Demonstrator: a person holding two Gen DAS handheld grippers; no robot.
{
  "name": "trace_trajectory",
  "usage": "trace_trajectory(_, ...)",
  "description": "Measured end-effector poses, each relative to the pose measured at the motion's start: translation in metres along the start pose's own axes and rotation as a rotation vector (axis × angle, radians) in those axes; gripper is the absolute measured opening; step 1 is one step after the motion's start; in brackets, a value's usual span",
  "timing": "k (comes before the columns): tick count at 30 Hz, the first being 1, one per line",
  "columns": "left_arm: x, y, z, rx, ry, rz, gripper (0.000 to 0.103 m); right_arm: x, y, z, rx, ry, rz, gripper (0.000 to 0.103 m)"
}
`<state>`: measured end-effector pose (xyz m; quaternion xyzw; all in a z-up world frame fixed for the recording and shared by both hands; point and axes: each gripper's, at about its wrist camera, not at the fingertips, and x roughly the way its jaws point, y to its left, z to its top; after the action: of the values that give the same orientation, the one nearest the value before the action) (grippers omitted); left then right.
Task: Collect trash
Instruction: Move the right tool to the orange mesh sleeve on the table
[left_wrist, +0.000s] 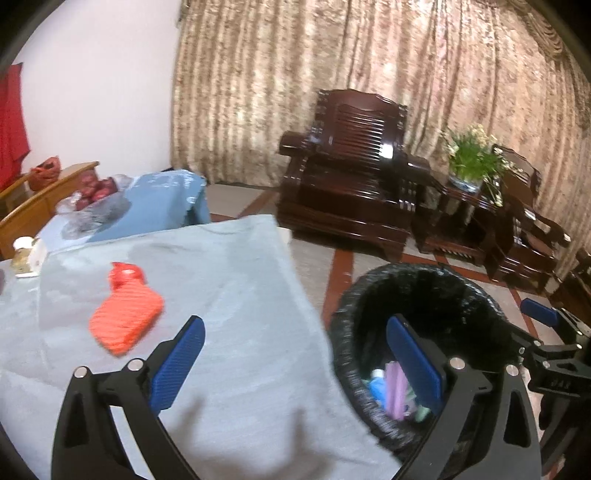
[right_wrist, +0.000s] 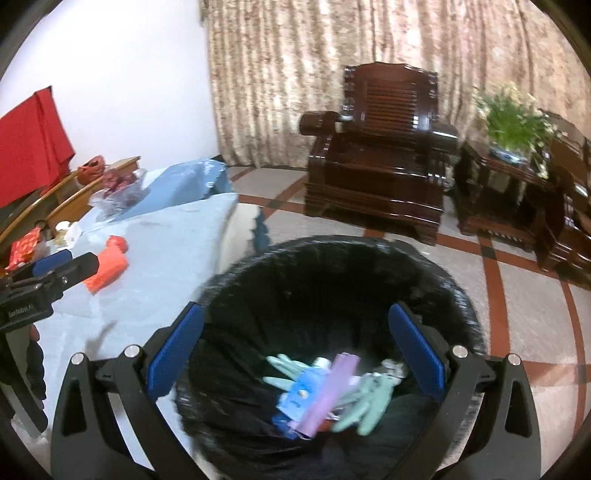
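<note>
A black-lined trash bin (right_wrist: 229, 280) stands on the floor beside the cloth-covered table (right_wrist: 159, 280). Inside it lie pale green gloves (right_wrist: 369, 398), a lilac wrapper (right_wrist: 332, 391) and a blue packet (right_wrist: 295, 398). My right gripper (right_wrist: 295, 354) hovers over the bin, jaws wide open with nothing between them. My left gripper (left_wrist: 291, 362) is open too and empty, straddling the table edge and the bin rim (left_wrist: 343, 295). An orange-red pouch (left_wrist: 125, 314) lies on the table cloth, ahead and left of the left gripper; the same pouch (right_wrist: 107, 266) shows in the right wrist view.
Dark wooden armchairs (left_wrist: 351, 177) and a side table with a potted plant (left_wrist: 472, 158) stand by the curtain. A bag of red fruit (left_wrist: 96, 195), a small cup (left_wrist: 26, 251) and a red box (right_wrist: 22, 247) sit at the table's far end. Tiled floor lies beyond the bin.
</note>
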<state>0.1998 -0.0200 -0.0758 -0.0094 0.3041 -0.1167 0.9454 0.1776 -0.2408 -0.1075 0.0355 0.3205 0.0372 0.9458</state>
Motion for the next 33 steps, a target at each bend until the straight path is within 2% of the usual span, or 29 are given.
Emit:
trace_trajectory(19, -0.045, 0.153, -0.026, -0.126, -0.033, 0.242, 0.097, 0.041, 0.138, 0.017, -0.115, -0.004, 0.163, 0.098)
trace_trajectory(26, -0.036, 0.201, -0.039, -0.147, -0.014, 0.317, 0.097, 0.079, 0.199, 0.022, -0.148, 0.025, 0.186, 0.098)
trace_trajectory(33, -0.021, 0.248, -0.054, -0.207, 0.008, 0.356, 0.097, 0.133, 0.260, 0.028, -0.176, 0.066, 0.222, 0.098)
